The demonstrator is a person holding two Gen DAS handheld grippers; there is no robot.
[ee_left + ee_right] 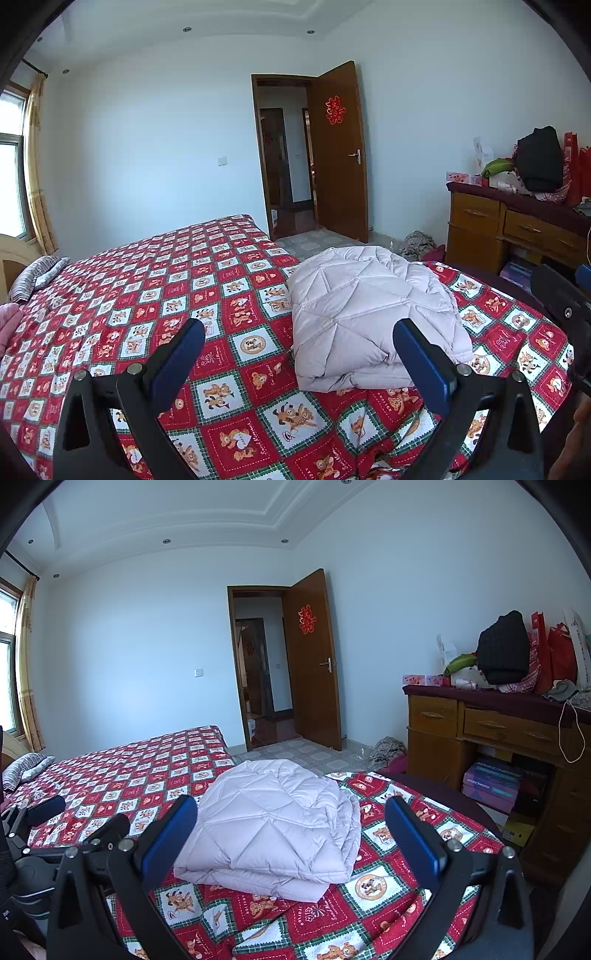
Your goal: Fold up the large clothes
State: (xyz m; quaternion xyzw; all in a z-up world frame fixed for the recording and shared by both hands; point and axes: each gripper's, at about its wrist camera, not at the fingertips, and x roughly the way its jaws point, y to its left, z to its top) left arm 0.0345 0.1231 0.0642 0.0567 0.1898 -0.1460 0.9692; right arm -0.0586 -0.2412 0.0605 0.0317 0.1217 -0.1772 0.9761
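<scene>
Already folded, it seems: the pale lilac quilted puffer coat (273, 823) lies as a compact stack on the red checked cartoon-print bedspread (177, 302), near its foot corner. Left gripper (299, 354) and right gripper (291, 830) hover just short of the coat, fingers wide apart, holding nothing. Next probably a final tidy or retreat.

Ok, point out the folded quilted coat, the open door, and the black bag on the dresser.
folded quilted coat (273, 823), right wrist view, middle of its top panel.
open door (312, 657), right wrist view, centre of the wooden leaf.
black bag (502, 646), right wrist view, its front face.
</scene>
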